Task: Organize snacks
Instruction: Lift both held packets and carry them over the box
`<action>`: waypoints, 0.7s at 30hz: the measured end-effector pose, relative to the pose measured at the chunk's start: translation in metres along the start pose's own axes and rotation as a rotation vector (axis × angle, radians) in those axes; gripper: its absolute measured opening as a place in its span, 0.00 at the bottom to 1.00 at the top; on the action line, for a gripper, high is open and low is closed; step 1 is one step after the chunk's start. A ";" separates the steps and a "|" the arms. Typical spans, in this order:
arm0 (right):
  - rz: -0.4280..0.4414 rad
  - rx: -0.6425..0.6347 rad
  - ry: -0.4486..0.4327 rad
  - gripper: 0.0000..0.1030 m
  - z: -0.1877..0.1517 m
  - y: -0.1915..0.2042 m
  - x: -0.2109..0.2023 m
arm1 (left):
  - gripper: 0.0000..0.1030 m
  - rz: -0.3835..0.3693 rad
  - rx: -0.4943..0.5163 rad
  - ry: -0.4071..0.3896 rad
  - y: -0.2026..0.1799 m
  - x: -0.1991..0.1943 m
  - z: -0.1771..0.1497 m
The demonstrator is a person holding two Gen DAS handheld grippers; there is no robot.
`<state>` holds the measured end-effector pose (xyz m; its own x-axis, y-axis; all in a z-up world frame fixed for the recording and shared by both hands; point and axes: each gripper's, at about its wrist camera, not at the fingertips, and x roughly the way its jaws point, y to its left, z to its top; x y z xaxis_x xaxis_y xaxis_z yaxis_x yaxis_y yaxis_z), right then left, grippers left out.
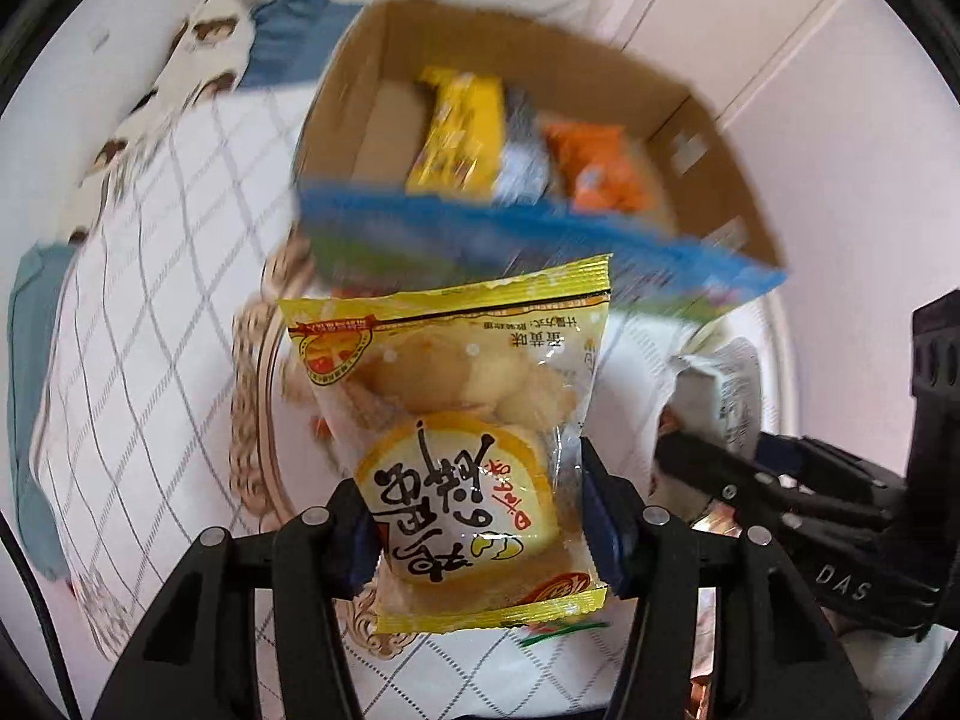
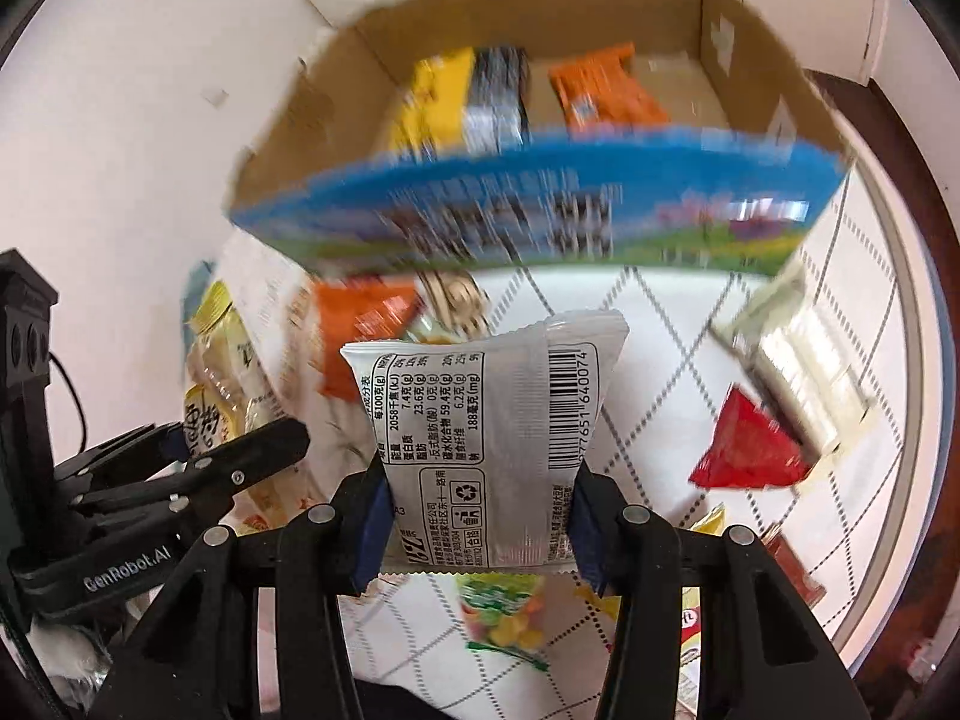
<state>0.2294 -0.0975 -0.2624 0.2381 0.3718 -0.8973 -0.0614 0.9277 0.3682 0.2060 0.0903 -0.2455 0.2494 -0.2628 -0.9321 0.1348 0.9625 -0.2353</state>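
Note:
My left gripper (image 1: 477,516) is shut on a yellow pastry packet (image 1: 456,420) and holds it up in front of an open cardboard box (image 1: 714,138). My right gripper (image 2: 480,516) is shut on a silver-white snack packet (image 2: 492,432) and holds it before the same box (image 2: 300,120). The box holds a yellow packet (image 1: 462,132), a grey packet (image 1: 522,162) and an orange packet (image 1: 600,168). The right gripper with its packet shows at the right of the left wrist view (image 1: 714,420). The left gripper with its packet shows at the left of the right wrist view (image 2: 210,420).
A round table with a white grid cloth (image 2: 660,312) carries loose snacks: an orange packet (image 2: 360,330), a red packet (image 2: 744,450), a clear-wrapped pale pack (image 2: 792,360) and a green candy bag (image 2: 504,612). The box front is blue and printed (image 2: 540,204). A pale wall stands behind.

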 end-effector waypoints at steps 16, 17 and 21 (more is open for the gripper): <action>-0.206 -0.045 -0.160 0.50 0.190 -0.044 -0.060 | 0.52 0.286 0.192 0.020 -0.023 0.034 0.201; -0.227 -0.044 -0.152 0.50 0.202 -0.047 -0.054 | 0.52 0.299 0.193 0.039 -0.019 0.042 0.210; -0.309 -0.063 -0.096 0.50 0.245 -0.060 -0.022 | 0.52 0.355 0.184 0.095 -0.004 0.075 0.240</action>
<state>0.4651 -0.1692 -0.2048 0.3447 0.0705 -0.9361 -0.0312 0.9975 0.0636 0.4539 0.0512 -0.2482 0.2224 0.0990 -0.9699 0.2282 0.9619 0.1505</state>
